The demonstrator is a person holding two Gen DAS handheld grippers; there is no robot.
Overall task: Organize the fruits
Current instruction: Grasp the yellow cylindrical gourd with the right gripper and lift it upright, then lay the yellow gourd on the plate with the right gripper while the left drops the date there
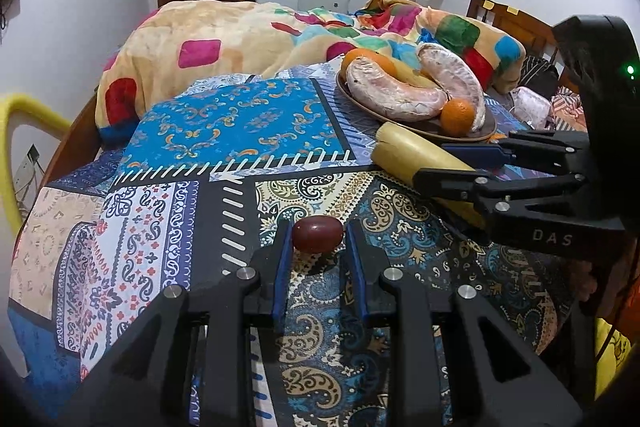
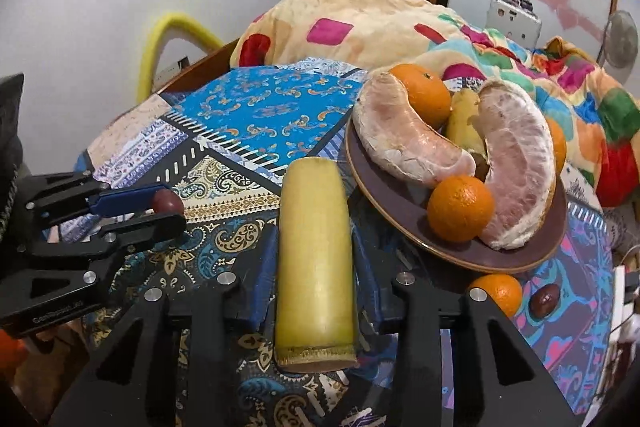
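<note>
We are holding two fruits at once, and both look ready to go onto the plate. The right gripper has its jaws shut on a long yellow stick. It looks like a cut piece of sugarcane, smooth, pale yellow and flat at both ends. It points toward the plate and sits just beside its near rim. The left gripper has its jaws closed on a small dark red fruit. This one is round like an egg and shiny. It hangs just above the patterned bed cover, well apart from the plate.

We think the next move is to lift the yellow stick over the rim and lay it in a free spot. The plate is already full, so we must go slowly. On it are two big pink fruit wedges, some oranges and a yellow fruit. One more orange and a brown fruit lie on the bed near the plate.
</note>
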